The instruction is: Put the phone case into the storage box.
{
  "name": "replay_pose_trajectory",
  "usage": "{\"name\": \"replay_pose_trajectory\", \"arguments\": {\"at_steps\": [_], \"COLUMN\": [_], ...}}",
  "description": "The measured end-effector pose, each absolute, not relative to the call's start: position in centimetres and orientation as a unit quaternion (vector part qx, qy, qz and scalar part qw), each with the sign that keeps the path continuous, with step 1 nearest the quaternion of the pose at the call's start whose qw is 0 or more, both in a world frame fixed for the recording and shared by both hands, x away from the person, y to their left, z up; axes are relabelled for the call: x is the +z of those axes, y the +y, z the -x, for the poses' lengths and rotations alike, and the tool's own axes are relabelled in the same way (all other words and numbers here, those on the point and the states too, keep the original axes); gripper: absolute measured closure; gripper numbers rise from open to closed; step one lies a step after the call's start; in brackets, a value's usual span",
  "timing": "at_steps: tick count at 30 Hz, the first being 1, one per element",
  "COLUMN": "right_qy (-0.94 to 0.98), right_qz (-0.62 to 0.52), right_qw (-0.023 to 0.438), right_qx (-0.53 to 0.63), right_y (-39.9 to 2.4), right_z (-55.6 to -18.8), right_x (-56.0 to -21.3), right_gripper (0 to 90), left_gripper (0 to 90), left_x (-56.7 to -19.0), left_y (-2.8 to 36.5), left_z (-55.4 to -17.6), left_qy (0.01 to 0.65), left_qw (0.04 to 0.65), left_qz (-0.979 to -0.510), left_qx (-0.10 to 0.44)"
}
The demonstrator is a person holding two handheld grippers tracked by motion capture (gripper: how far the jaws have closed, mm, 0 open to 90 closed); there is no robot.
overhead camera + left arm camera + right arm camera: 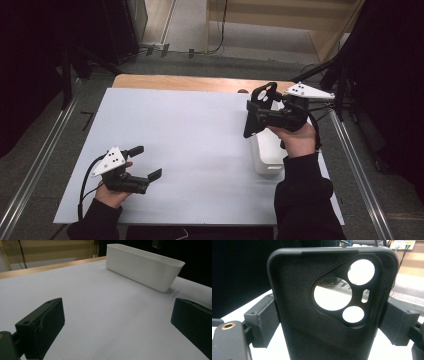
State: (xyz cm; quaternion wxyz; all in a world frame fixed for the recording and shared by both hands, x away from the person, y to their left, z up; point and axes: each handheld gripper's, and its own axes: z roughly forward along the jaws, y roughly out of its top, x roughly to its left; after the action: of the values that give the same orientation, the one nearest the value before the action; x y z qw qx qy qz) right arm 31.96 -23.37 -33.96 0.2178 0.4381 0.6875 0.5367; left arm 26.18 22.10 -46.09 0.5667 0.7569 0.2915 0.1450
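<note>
Seen from above, a person's two forearms in dark sleeves come in from the near edge of a table covered by a white sheet [190,150]. Nearest, at the lower left, the left hand [112,192] holds the left gripper [150,162] low over the sheet, close to the near edge. Its two black jaws stand wide apart with nothing between them, and bare white sheet shows in the gap; in the left gripper view the jaws rise from the bottom corners of the picture, well apart from each other. A grey three-cornered plate sits on top of this gripper and a black cable loops from it back toward the sleeve. Farther in, on the right side of the table, the right hand [297,137] holds the right gripper [257,112] raised above the sheet, pointing toward the middle of the table. Its jaws are closed on a black phone case [260,107], pressing on the case's two long edges. In the right gripper view the phone case [329,305] stands upright between the jaws, its inner side facing the camera, with a cluster of round camera holes in its upper right part, through which the table and room behind can be seen. Under the right hand a long white tub [267,155] rests on the sheet near the right edge; in the left gripper view the tub [142,267] stands at the far side of the sheet. Beyond the sheet a strip of bare wooden tabletop [200,82] runs along the far edge.
</note>
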Motion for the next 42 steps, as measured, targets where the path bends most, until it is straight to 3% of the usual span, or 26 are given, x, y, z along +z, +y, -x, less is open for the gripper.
{"name": "replay_pose_trajectory", "arguments": {"at_steps": [26, 42], "right_qy": [0.652, 0.645], "right_qz": [-0.506, -0.531], "right_qw": [0.27, 0.254], "right_qx": [0.496, 0.487], "right_y": [-25.6, -26.5], "right_z": [-33.6, -38.2], "right_x": [-35.2, -34.4], "right_gripper": [12.0, 12.0], "left_gripper": [0.0, 0.0], "left_x": [-45.9, -45.9], "left_y": [22.4, 22.8], "left_z": [-26.4, -26.5], "left_qy": [0.293, 0.302], "left_qw": [0.578, 0.578], "left_qz": [-0.75, -0.745], "left_qx": [0.136, 0.14]}}
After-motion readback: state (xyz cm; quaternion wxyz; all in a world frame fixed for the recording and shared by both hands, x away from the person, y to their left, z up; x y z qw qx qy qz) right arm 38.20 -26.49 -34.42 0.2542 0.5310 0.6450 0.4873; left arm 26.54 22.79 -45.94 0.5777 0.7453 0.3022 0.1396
